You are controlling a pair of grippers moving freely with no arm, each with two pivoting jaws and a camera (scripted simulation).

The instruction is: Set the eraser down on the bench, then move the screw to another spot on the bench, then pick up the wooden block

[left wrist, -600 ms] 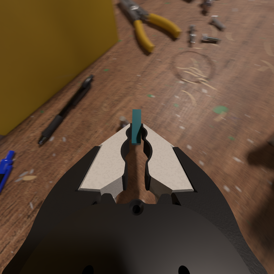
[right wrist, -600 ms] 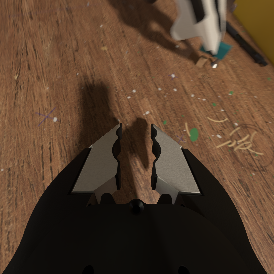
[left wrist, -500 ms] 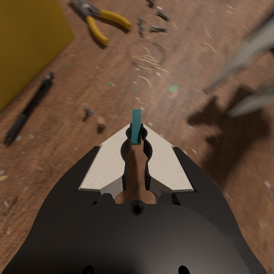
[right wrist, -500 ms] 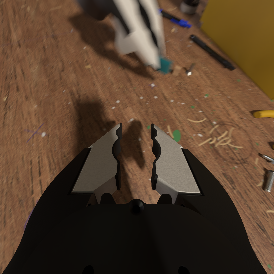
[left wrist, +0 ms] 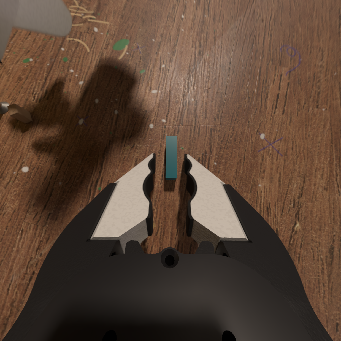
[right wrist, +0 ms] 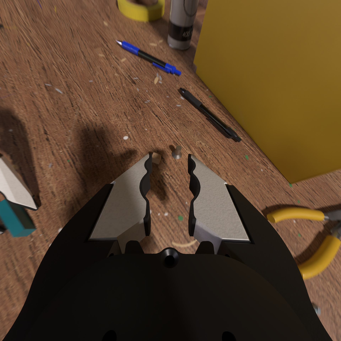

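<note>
The teal eraser point(left wrist: 171, 157) stands on edge on the wooden bench point(left wrist: 239, 92), between the fingers of my left gripper point(left wrist: 169, 156), which is open and clear of it on both sides. The eraser also shows at the left edge of the right wrist view point(right wrist: 14, 221). My right gripper point(right wrist: 169, 156) is open and empty, its tips just short of the small wooden block point(right wrist: 156, 157) and the grey screw point(right wrist: 177, 153), which stands head down. The block also shows far left in the left wrist view point(left wrist: 19, 114), with the screw point(left wrist: 3, 108) beside it.
A yellow box point(right wrist: 276, 83) stands at the right. A black pen point(right wrist: 210, 114), a blue pen point(right wrist: 147, 57), a grey can point(right wrist: 181, 24) and a yellow tape roll point(right wrist: 140, 11) lie beyond. Yellow-handled pliers point(right wrist: 313, 239) lie at the right. The other gripper point(left wrist: 33, 18) looms top left.
My left gripper has swung right and opened, letting go of the eraser, which now stands on the bench. My right gripper has moved up to the block and screw, still open.
</note>
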